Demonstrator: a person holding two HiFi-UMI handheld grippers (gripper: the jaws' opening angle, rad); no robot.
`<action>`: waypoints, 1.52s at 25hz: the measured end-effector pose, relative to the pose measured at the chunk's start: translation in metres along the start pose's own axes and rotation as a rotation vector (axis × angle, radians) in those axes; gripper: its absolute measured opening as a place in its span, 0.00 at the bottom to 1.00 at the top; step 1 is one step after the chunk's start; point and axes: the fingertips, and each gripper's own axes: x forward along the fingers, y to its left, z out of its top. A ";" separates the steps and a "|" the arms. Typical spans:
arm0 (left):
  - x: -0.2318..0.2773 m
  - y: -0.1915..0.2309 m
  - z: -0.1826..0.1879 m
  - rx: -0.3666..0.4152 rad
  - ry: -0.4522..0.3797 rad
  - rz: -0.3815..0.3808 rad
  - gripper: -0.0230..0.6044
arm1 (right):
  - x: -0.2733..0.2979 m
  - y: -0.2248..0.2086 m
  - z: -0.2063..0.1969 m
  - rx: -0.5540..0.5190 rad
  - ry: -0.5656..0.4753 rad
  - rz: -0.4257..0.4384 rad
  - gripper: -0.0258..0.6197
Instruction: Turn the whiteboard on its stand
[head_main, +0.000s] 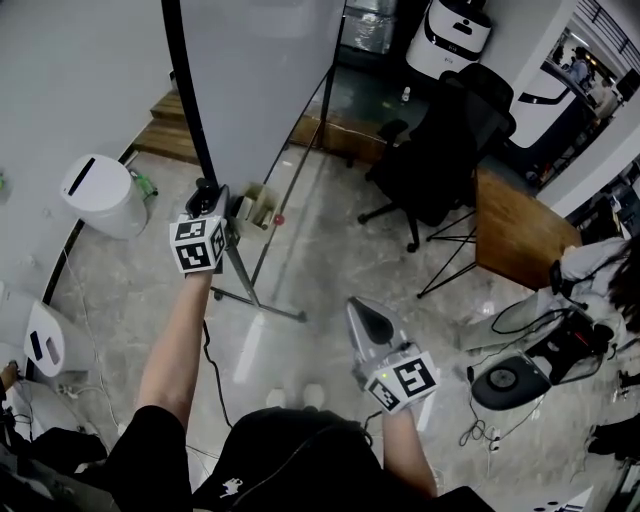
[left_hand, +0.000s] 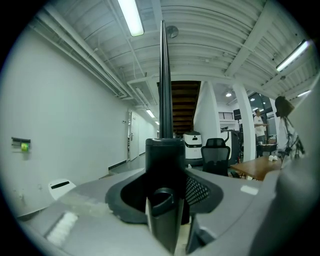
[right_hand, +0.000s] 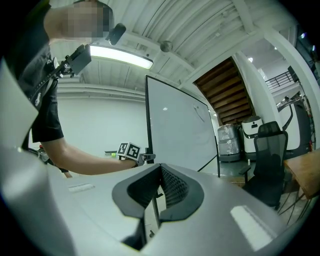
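Observation:
The whiteboard (head_main: 265, 70) stands upright on its wheeled metal stand (head_main: 250, 290), with its black left edge (head_main: 190, 110) toward me. My left gripper (head_main: 205, 195) is at that edge, low on the board. In the left gripper view the black frame (left_hand: 164, 100) rises straight up between the jaws, and the left gripper (left_hand: 167, 200) is shut on it. My right gripper (head_main: 362, 310) hangs free over the floor, right of the stand, jaws together with nothing in them. The right gripper view shows the board face (right_hand: 175, 135) and my left arm at its edge.
A black office chair (head_main: 445, 150) and a wooden desk (head_main: 515, 230) stand right of the board. A white bin (head_main: 100, 195) sits at the left wall. Wooden steps (head_main: 170, 130) lie behind the board. A round device (head_main: 510, 380) and cables are on the floor at right.

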 end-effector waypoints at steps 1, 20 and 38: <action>-0.005 0.001 0.000 -0.001 -0.001 0.000 0.33 | 0.000 0.002 0.001 0.000 0.000 0.001 0.05; -0.091 -0.005 -0.015 -0.014 -0.016 0.013 0.33 | -0.007 0.017 -0.003 0.004 -0.022 0.012 0.05; -0.100 -0.006 -0.020 0.038 -0.038 0.010 0.36 | -0.004 0.017 0.000 -0.001 -0.048 0.040 0.05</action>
